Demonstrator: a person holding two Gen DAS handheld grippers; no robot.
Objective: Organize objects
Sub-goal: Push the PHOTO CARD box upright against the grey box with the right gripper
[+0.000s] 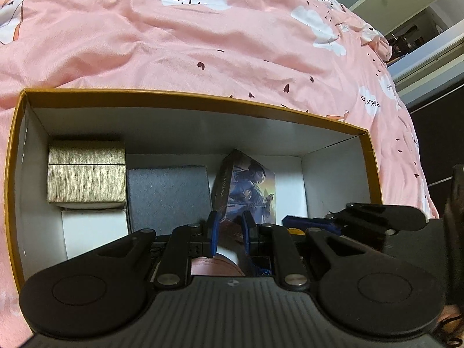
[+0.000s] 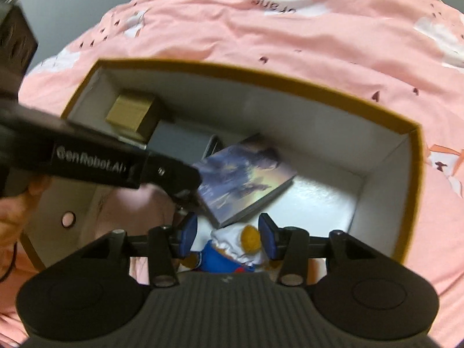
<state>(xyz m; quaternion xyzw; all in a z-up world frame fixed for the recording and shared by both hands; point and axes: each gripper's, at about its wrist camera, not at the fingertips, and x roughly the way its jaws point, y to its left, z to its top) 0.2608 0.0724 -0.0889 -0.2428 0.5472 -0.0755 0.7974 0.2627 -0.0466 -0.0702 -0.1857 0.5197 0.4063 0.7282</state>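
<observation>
i've got both grippers down inside the storage box (image 1: 191,98), which sits on the pink bedspread (image 1: 174,43). the left gripper (image 1: 230,229) is clamped on the near lower edge of the illustrated box (image 1: 249,185) — its fingers are nearly together with that thin edge pinched between them, and the box stands tilted up from them, long axis running away from me toward the far wall. from the right wrist view the same illustrated box (image 2: 243,177) leans at a slant, upper end toward the far wall, lower corner just ahead of the right gripper (image 2: 227,236). the right fingers stand apart, straddling the stuffed toy (image 2: 235,249) but, as far as i can tell, not pressing on it. the toy lies directly between and just under those fingers, against the near wall, so the right hand is plainly the nearer one for it. the gold box (image 1: 87,174), grey box (image 1: 169,197) and white box (image 1: 94,229) fill the left end. i'd judge the open floor to the right is where the illustrated box needs to lie down — the toy's nearness to its lower corner is what i'm watching
</observation>
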